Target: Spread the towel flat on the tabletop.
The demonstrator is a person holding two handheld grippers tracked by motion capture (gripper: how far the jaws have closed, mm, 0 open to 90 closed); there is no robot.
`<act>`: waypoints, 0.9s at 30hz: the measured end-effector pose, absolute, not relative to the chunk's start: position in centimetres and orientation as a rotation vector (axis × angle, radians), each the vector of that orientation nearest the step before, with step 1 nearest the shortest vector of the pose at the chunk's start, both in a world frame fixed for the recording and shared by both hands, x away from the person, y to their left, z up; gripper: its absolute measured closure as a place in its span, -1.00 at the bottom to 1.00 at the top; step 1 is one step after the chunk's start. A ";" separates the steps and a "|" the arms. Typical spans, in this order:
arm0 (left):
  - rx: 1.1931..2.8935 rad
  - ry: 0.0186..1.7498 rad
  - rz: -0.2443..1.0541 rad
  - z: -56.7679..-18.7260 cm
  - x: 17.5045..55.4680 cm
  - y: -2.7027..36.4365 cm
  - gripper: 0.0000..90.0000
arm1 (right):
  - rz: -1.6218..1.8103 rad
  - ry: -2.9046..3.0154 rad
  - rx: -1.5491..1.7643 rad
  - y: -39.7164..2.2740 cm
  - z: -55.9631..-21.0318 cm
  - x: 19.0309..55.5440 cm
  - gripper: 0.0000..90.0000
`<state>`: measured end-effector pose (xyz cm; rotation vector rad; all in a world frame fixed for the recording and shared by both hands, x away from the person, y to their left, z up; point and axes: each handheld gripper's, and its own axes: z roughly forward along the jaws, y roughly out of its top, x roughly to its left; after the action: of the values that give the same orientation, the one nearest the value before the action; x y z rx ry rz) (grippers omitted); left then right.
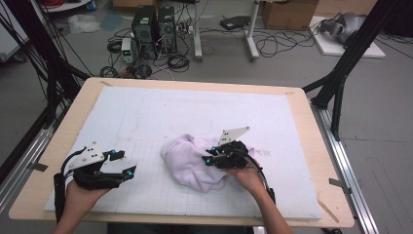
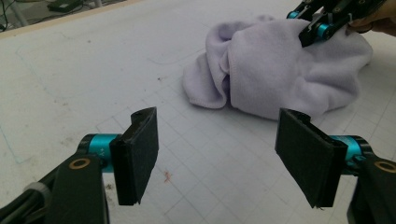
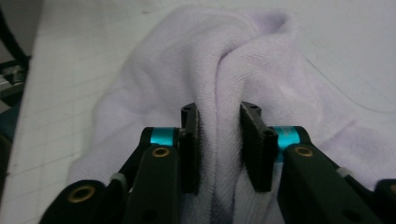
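Observation:
A crumpled pale lilac towel (image 1: pixel 187 163) lies in a heap on the white gridded mat (image 1: pixel 146 117), a little right of centre. My right gripper (image 1: pixel 210 157) rests on the heap's right side. In the right gripper view its jaws (image 3: pixel 219 114) pinch a raised fold of the towel (image 3: pixel 233 60), both pads pressing the cloth. My left gripper (image 1: pixel 125 163) hovers over the mat's near left area, well apart from the towel. Its jaws (image 2: pixel 219 144) stand wide open with only bare mat between them. Beyond them, the left gripper view has the towel (image 2: pixel 280 70) and the right gripper (image 2: pixel 317 23).
The mat covers a wooden table (image 1: pixel 63 136) with black frame posts at both sides. On the floor behind it are computer towers (image 1: pixel 153 24), cables and boxes. Bare mat stretches behind and to the left of the towel.

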<state>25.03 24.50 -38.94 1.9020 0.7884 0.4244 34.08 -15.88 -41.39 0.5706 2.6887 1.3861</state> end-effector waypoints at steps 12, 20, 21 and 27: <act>1.890 0.705 0.393 -37.0 25.5 22.2 -0.33 | 1.478 2.768 0.169 -13.4 -37.5 28.4 0.64; 1.938 0.660 0.316 -37.9 27.1 19.2 -0.33 | 1.543 2.770 0.232 -14.8 -38.3 27.8 0.20; 1.942 0.655 0.306 -38.0 27.5 18.8 -0.33 | 1.542 2.748 0.258 -15.3 -38.0 28.0 0.15; 1.979 0.611 0.211 -38.6 30.1 15.8 -0.32 | 1.484 2.692 0.490 -18.1 -38.5 30.7 -0.04</act>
<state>30.12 15.83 -38.58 1.9789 0.6109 0.2108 30.68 -18.08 -38.47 0.4900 2.6922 1.4842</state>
